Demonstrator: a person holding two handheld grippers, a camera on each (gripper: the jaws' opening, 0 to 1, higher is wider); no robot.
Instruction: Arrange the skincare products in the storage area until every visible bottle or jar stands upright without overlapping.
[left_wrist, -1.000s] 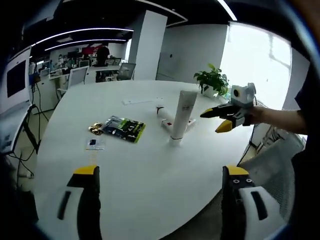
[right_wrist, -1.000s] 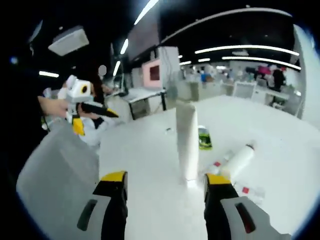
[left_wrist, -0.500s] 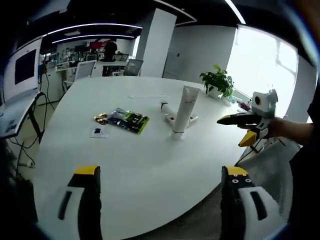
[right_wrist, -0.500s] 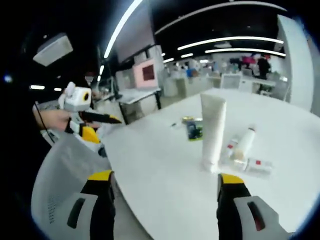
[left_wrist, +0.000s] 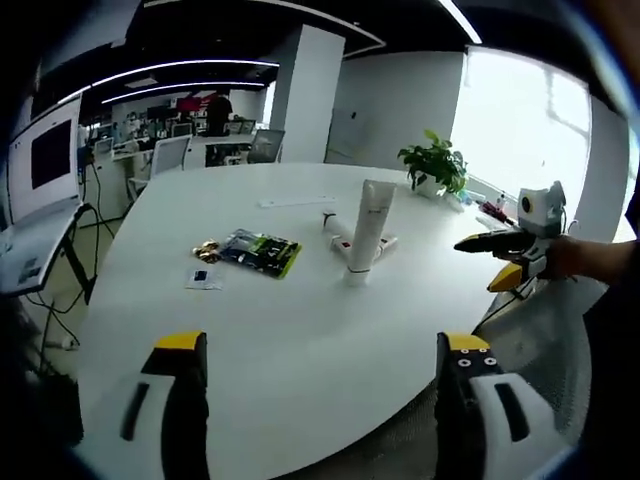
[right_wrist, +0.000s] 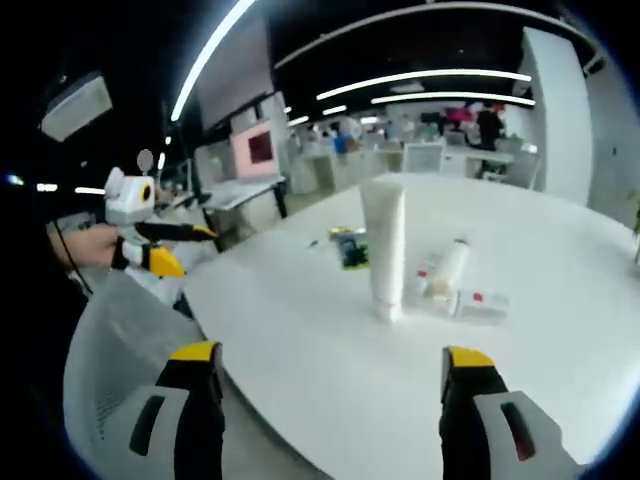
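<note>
Both tongs hang apart and empty off the round white table's (left_wrist: 300, 330) edge: left tongs (left_wrist: 320, 365), right tongs (right_wrist: 330, 365). 1 white tube (left_wrist: 365, 232) stands upright mid-table beside 2 lying bottles (right_wrist: 450, 275); open-plan office behind.

1. I can read no text anywhere; every mark is too small or blurred.
2. The upright white tube (left_wrist: 366, 231) carries faint grey print I cannot make out.
3. The lying bottle (right_wrist: 450, 266) at its 2 o'clock in my right gripper view shows red marks, unreadable.
</note>
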